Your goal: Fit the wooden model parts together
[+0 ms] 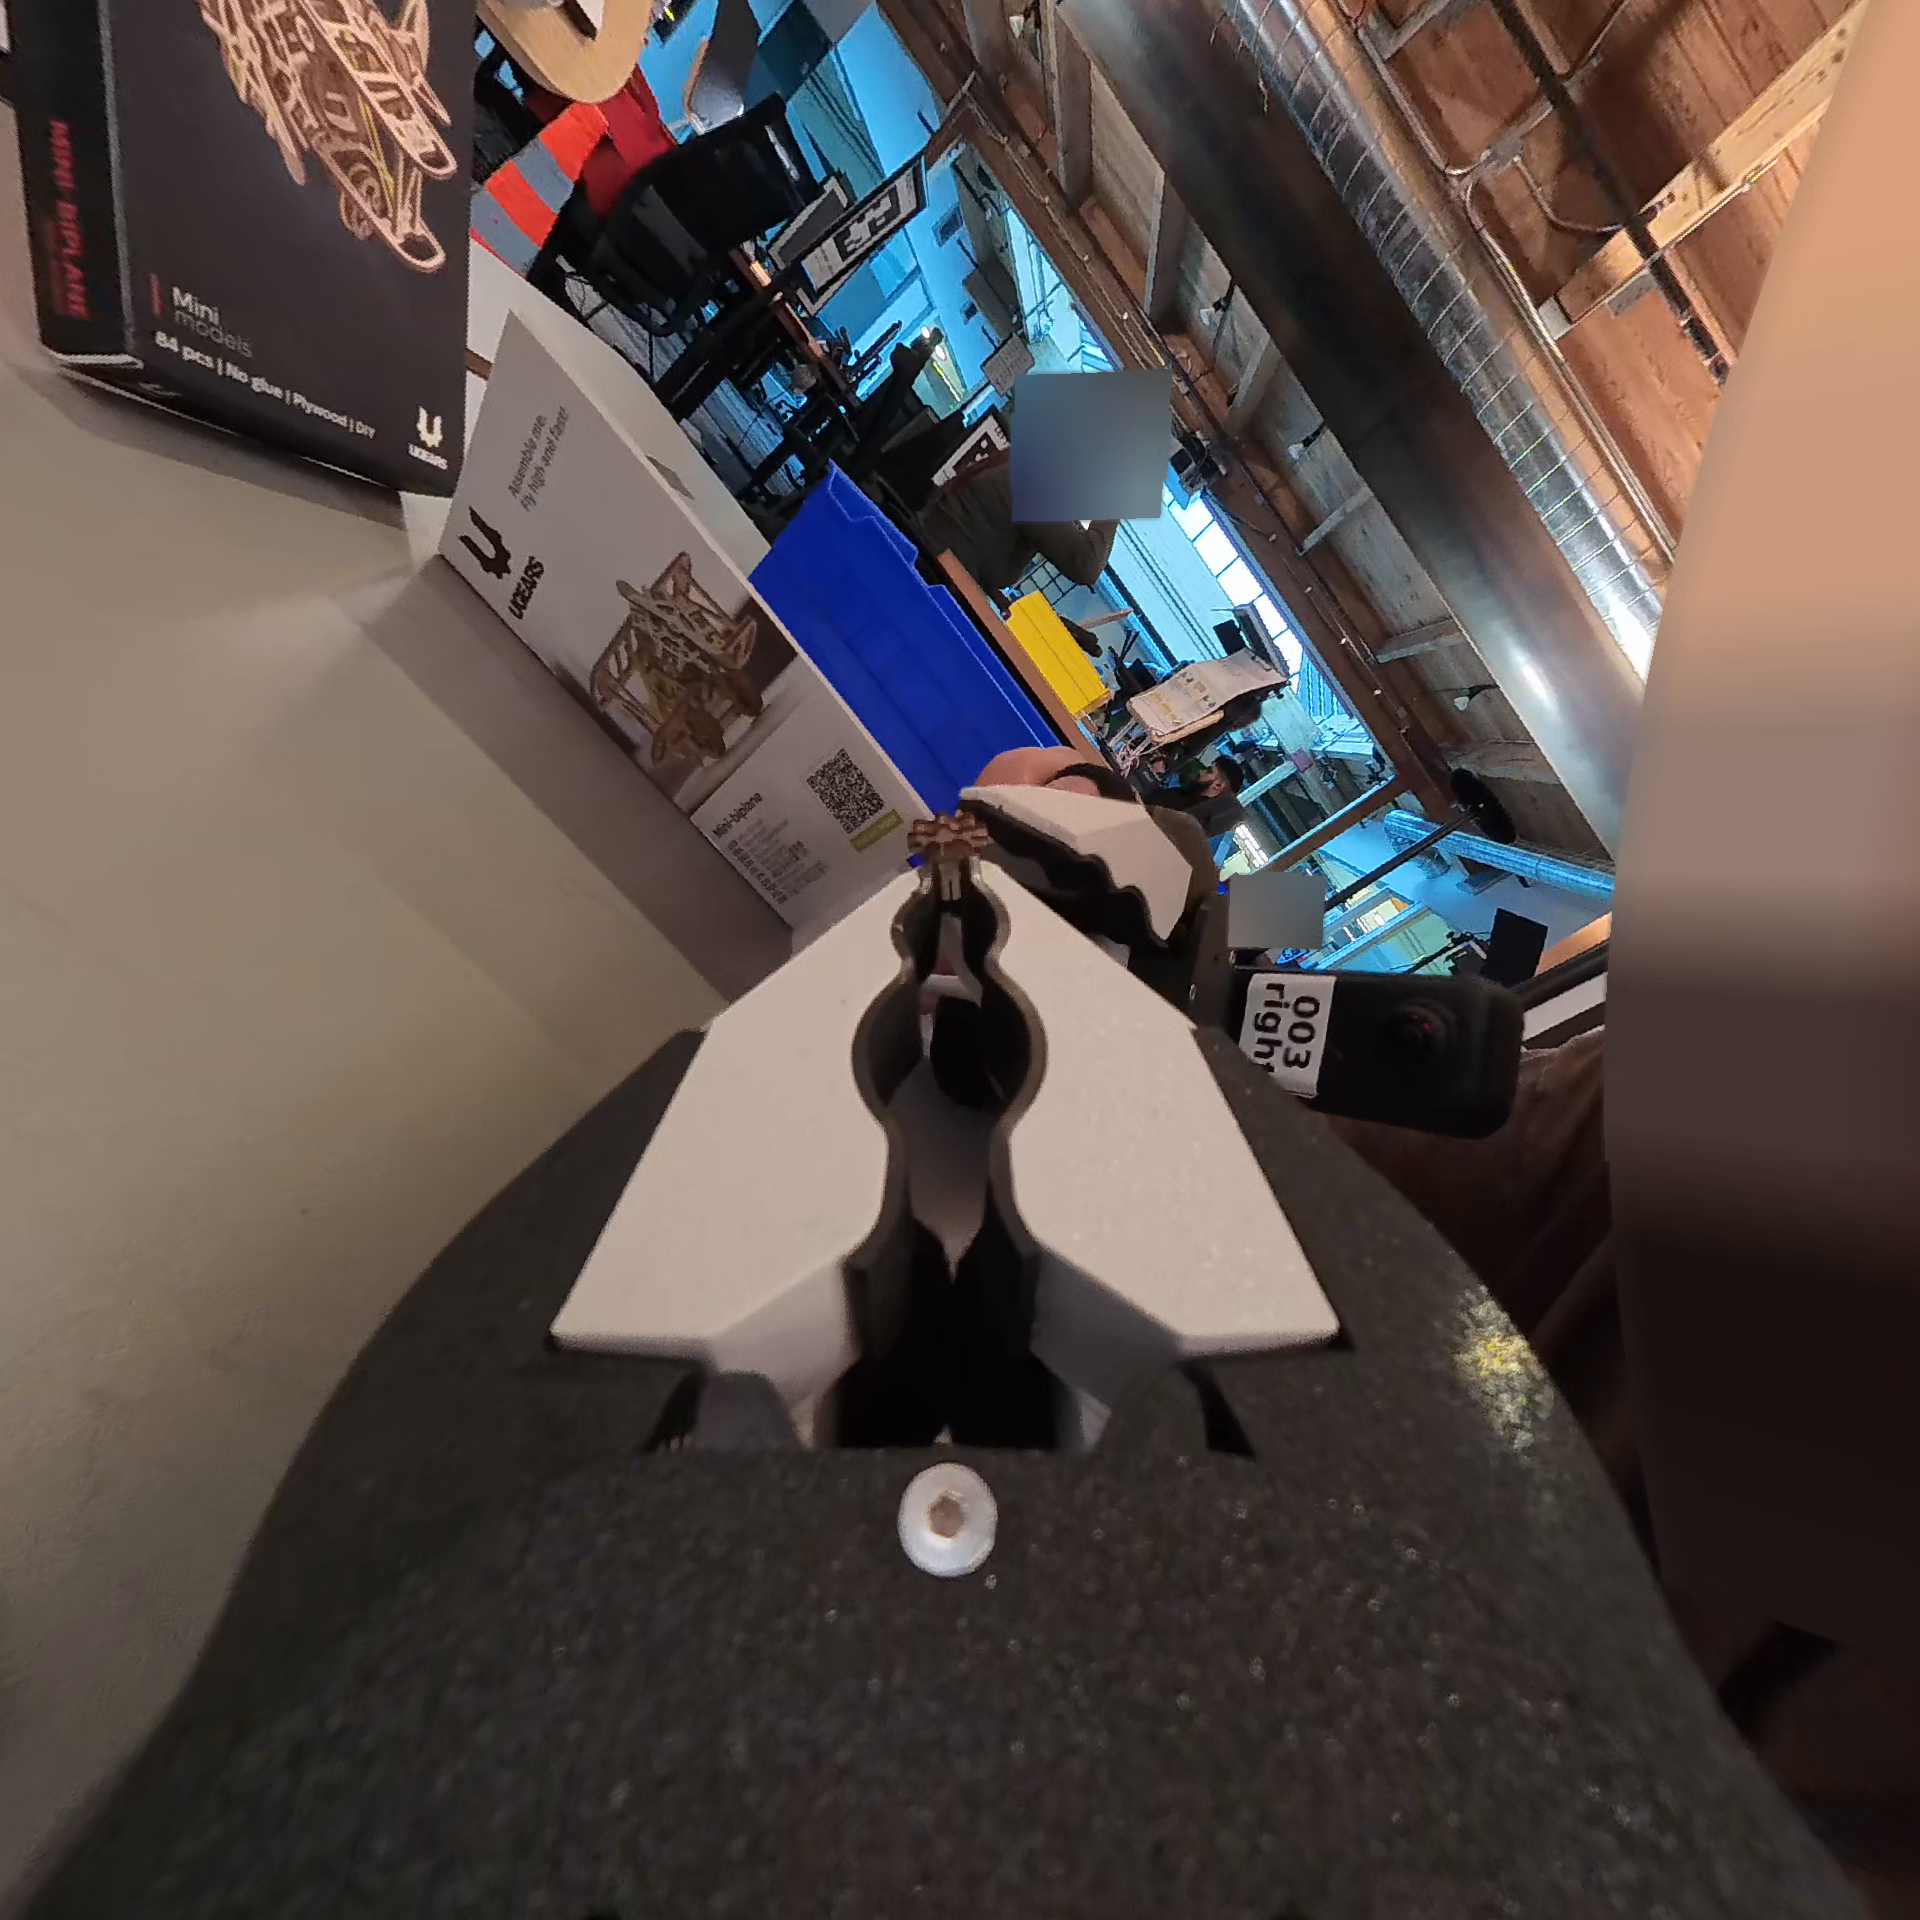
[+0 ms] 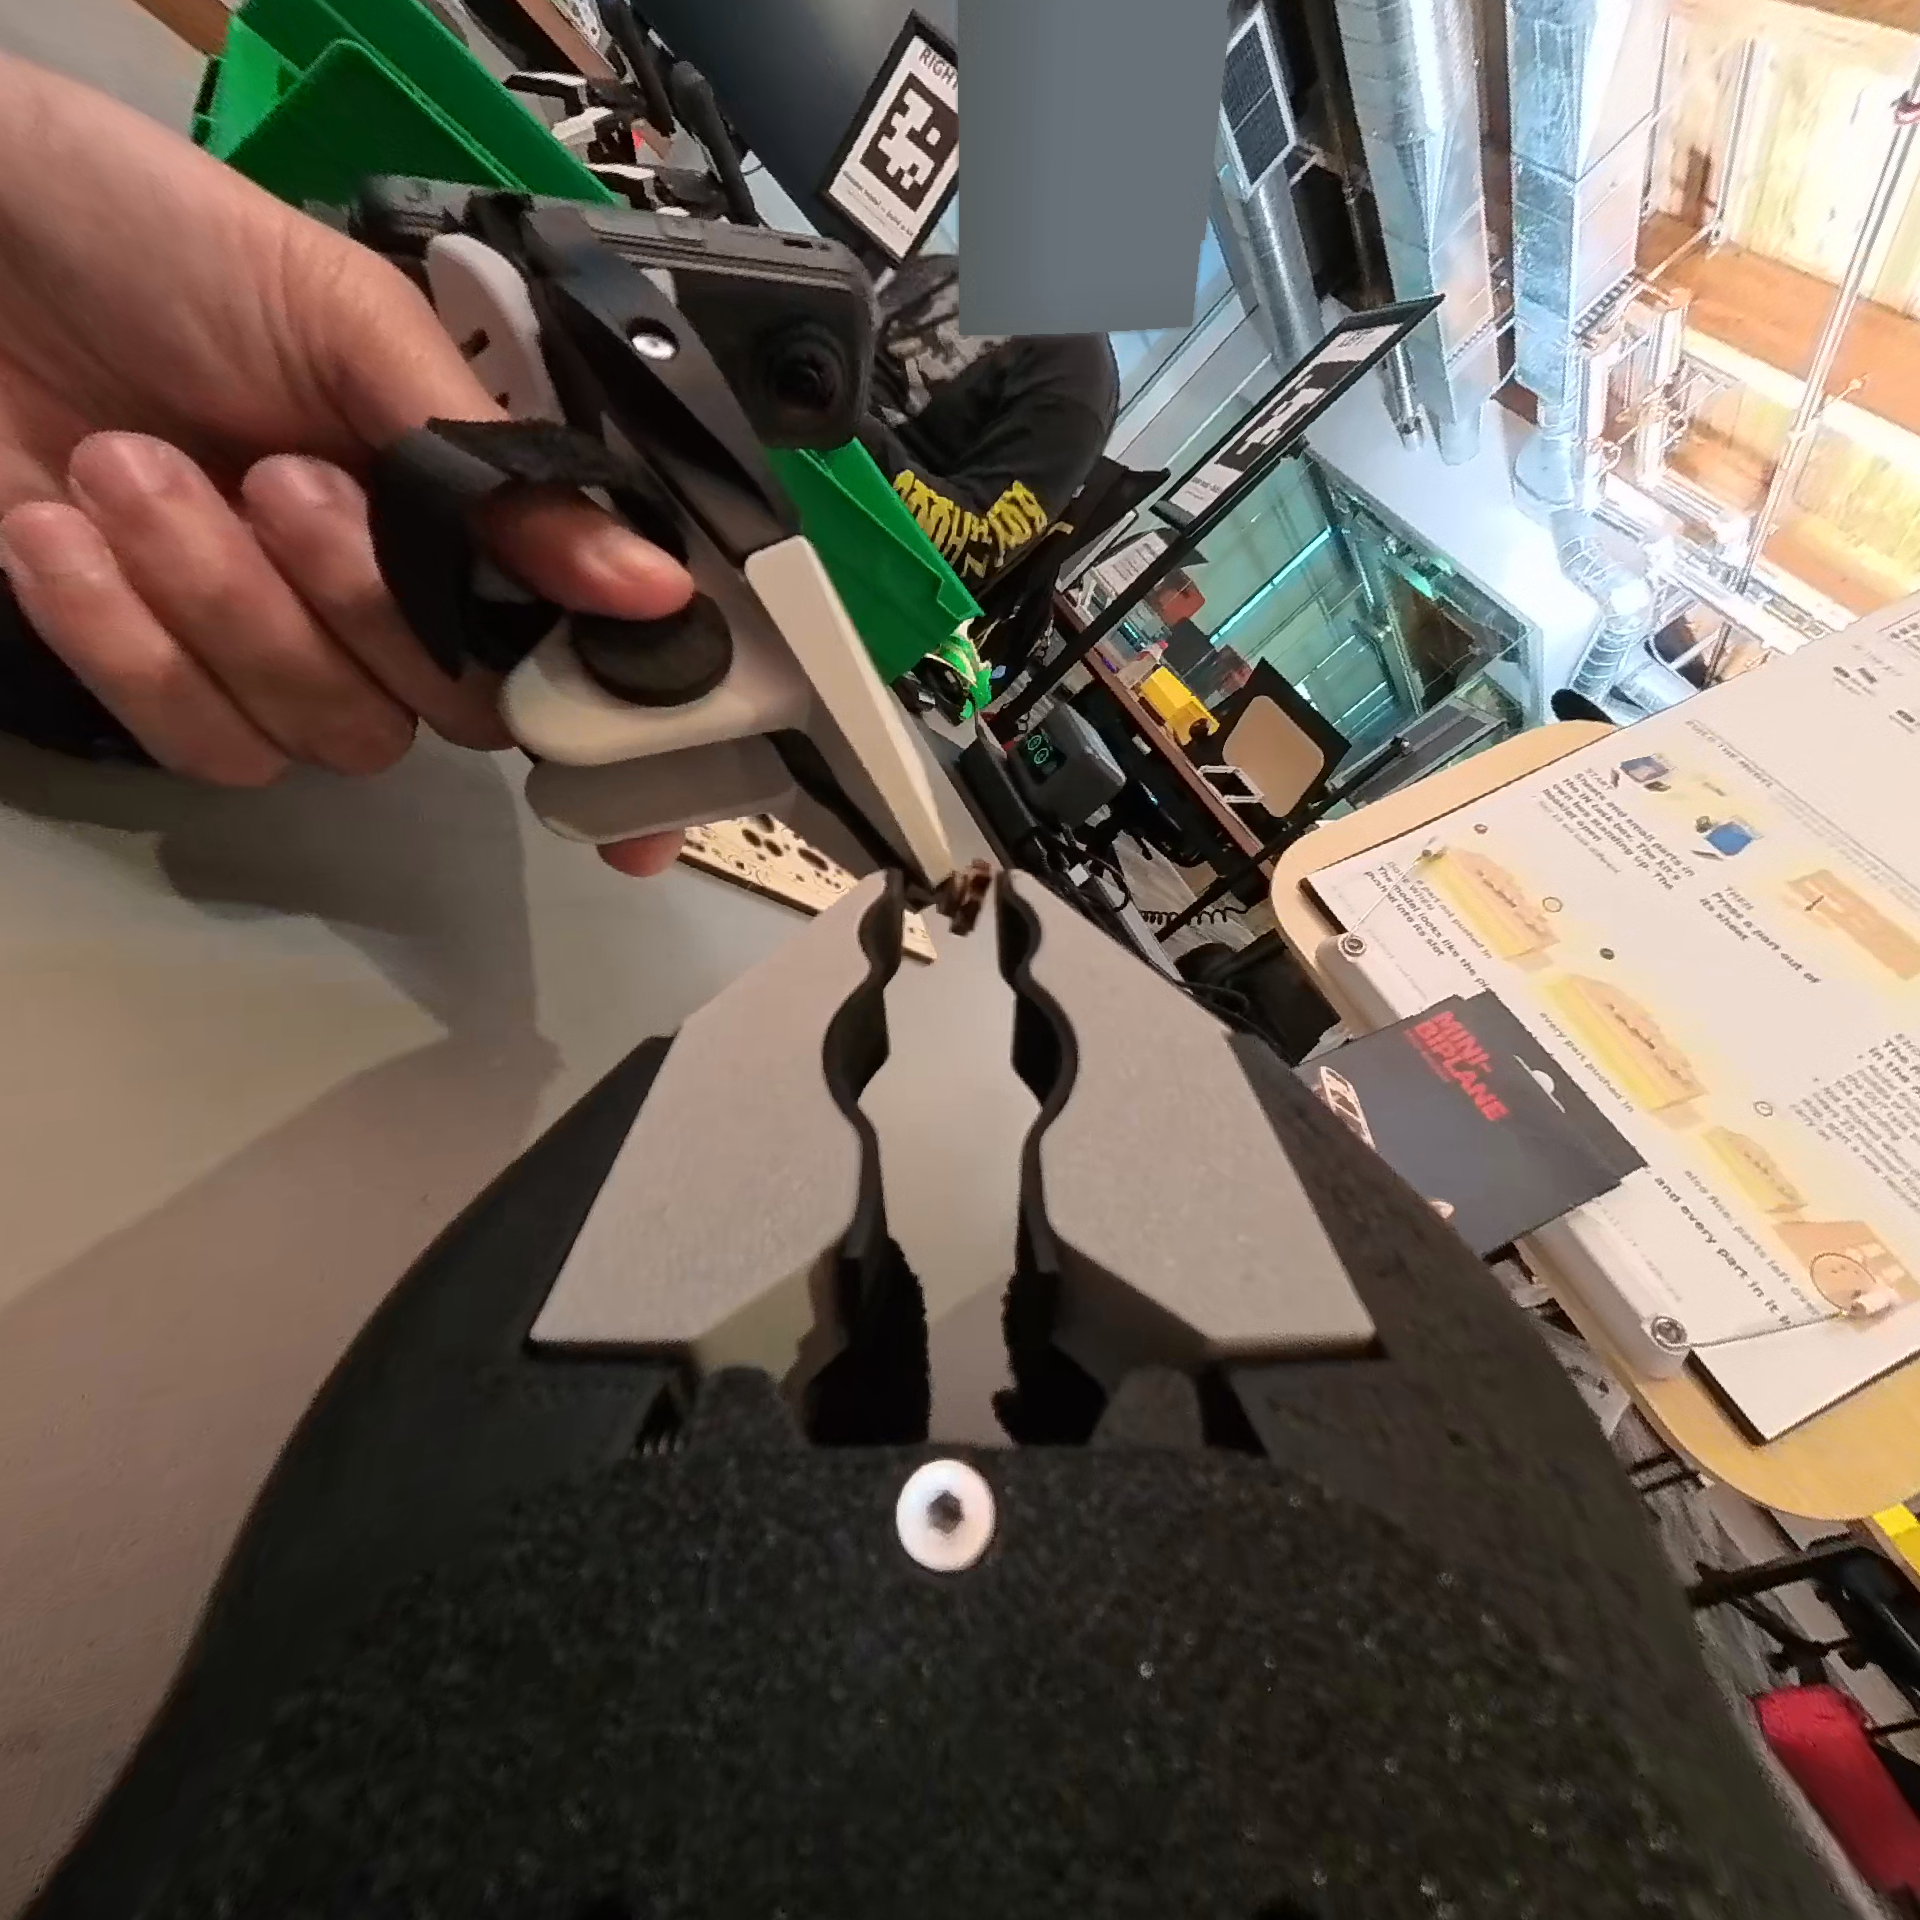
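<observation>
A small brown wooden gear piece (image 1: 945, 834) on a short peg sticks out of my left gripper (image 1: 948, 883), which is shut on the peg. In the right wrist view the same piece (image 2: 964, 899) sits between the tips of my right gripper (image 2: 948, 894). Its jaws stand a narrow gap apart and close on the piece from both sides. A hand (image 2: 208, 468) holds the left gripper, whose white fingers (image 2: 862, 717) come in from the upper left and meet the piece. The right gripper's fingers (image 1: 1091, 831) show just right of the gear. Both are held above the grey table (image 1: 208, 831).
A black model box (image 1: 260, 208), a white booklet (image 1: 644, 644) and a blue bin (image 1: 894, 644) stand behind. A green bin (image 2: 416, 135), a wooden parts sheet (image 2: 758, 852), a board with an instruction sheet (image 2: 1662, 987) and a black card (image 2: 1475, 1122) lie around. The tips of both grippers are at nearly the same place.
</observation>
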`<state>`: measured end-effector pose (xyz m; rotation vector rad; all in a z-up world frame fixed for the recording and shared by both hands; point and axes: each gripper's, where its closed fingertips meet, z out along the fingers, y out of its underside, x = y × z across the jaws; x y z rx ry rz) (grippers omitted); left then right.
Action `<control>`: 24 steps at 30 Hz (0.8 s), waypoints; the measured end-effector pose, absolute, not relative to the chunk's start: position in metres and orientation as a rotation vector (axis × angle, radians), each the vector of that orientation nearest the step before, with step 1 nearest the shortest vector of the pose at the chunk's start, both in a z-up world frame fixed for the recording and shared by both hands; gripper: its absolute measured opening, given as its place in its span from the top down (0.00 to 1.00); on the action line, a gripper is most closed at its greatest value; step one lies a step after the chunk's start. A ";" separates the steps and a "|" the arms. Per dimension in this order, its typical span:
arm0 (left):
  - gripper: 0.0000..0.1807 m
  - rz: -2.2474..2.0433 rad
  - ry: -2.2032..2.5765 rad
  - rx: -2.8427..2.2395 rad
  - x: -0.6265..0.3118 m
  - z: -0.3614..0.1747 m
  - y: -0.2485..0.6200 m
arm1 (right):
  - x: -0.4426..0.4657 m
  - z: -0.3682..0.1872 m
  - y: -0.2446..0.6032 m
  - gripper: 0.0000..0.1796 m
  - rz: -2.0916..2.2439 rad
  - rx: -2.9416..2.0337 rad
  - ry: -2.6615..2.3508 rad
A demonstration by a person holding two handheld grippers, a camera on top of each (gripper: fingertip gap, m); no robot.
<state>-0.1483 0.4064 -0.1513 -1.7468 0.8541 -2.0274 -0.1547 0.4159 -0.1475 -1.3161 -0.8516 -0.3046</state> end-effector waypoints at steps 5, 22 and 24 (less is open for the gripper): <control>0.99 -2.032 0.858 -1.747 -0.149 -0.151 0.406 | -0.156 -0.148 0.416 0.92 -0.305 -1.332 -0.858; 1.00 -2.023 0.991 -1.753 -0.149 -0.156 0.394 | -0.159 -0.153 0.406 0.91 -0.137 -1.338 -0.946; 1.00 -2.032 1.012 -1.749 -0.149 -0.156 0.391 | -0.159 -0.153 0.404 0.91 -0.124 -1.344 -0.955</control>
